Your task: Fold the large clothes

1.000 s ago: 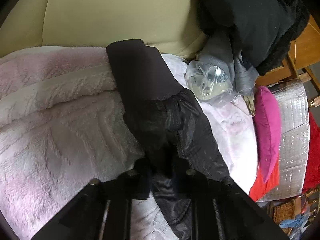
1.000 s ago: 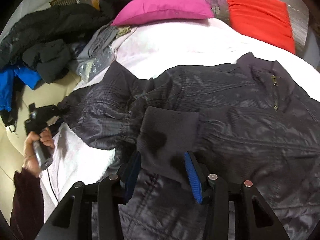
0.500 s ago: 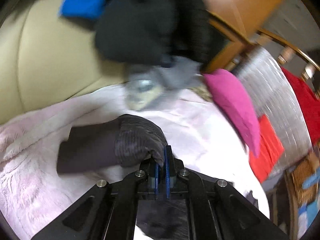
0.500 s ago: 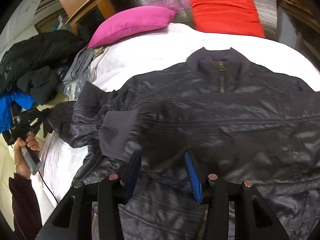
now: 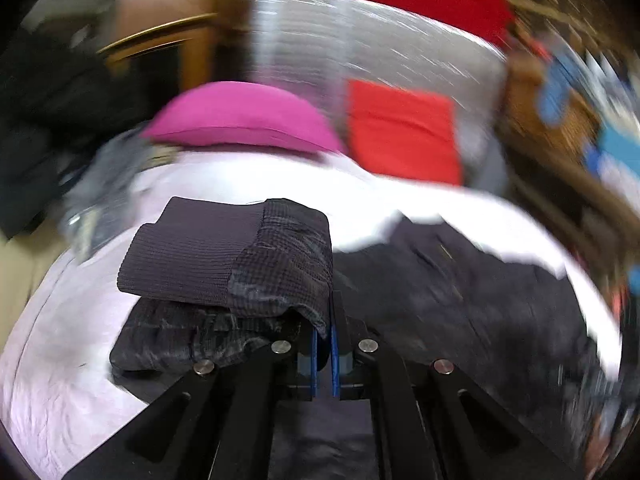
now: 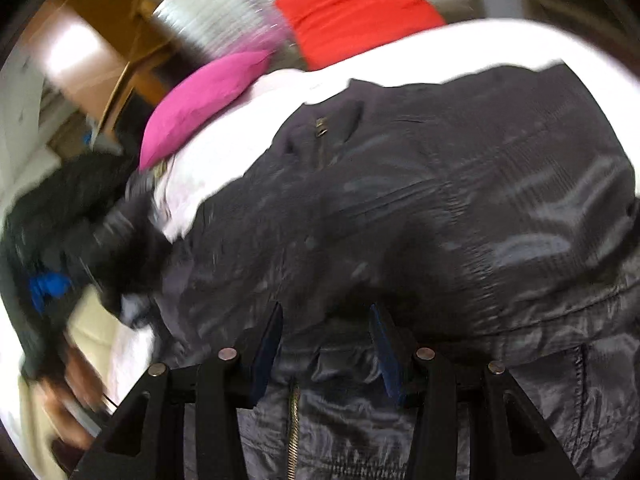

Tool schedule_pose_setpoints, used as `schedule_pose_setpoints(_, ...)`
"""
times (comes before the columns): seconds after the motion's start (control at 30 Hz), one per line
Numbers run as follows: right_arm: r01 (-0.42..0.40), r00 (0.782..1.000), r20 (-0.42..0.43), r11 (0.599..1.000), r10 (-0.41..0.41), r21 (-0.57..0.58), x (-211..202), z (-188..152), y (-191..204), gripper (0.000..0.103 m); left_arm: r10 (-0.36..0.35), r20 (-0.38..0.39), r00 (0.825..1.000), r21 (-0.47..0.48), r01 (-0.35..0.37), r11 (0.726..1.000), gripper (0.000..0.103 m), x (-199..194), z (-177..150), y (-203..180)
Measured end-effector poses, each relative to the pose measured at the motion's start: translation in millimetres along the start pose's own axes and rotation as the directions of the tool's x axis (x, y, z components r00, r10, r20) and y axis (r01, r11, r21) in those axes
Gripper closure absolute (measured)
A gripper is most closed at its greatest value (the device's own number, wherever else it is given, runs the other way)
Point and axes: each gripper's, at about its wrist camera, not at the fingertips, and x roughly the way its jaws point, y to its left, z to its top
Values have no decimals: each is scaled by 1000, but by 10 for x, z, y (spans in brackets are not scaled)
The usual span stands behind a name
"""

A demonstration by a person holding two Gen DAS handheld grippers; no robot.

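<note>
My left gripper [image 5: 325,330] has its blue pads pressed together on the sleeve [image 5: 256,268] of the dark jacket [image 6: 420,216], the fabric pinched between them near the ribbed cuff [image 5: 188,256], which juts toward 10 o'clock. My right gripper [image 6: 326,320] has its pads spread apart, nothing between them, poised over the jacket's lower front; the brass zip [image 6: 294,432] runs down at 6 o'clock between the fingers. The jacket lies spread face up on the pale blanket [image 5: 72,340], collar toward 12 o'clock in the right view. Beyond it, a pink pillow [image 5: 244,120] at 11 o'clock and a red cushion [image 5: 400,132] at 1 o'clock rest against a silver panel [image 5: 360,40]. Dark clothes [image 6: 48,216] are heaped at 9 o'clock in the right view, though motion blur leaves them indistinct.
</note>
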Motion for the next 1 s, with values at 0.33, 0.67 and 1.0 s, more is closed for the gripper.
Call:
schedule_pose_setpoints(0.33, -99, 992, 88, 987, 88, 128, -399, 239, -214, 54, -42, -182, 982, 356, 105, 929, 97, 335, -614, -1176)
schedule_pose_setpoints(0.67, -117, 992, 72, 975, 105, 190, -510, 279, -424, 53, -188, -203, 961, 348, 250, 904, 61, -215, -705, -1118)
schedule_pose_setpoints(1.0, -149, 989, 15, 979, 149, 135, -396, 146, -174, 51, -114, 177, 977, 108, 96, 989, 43, -920, -259, -140)
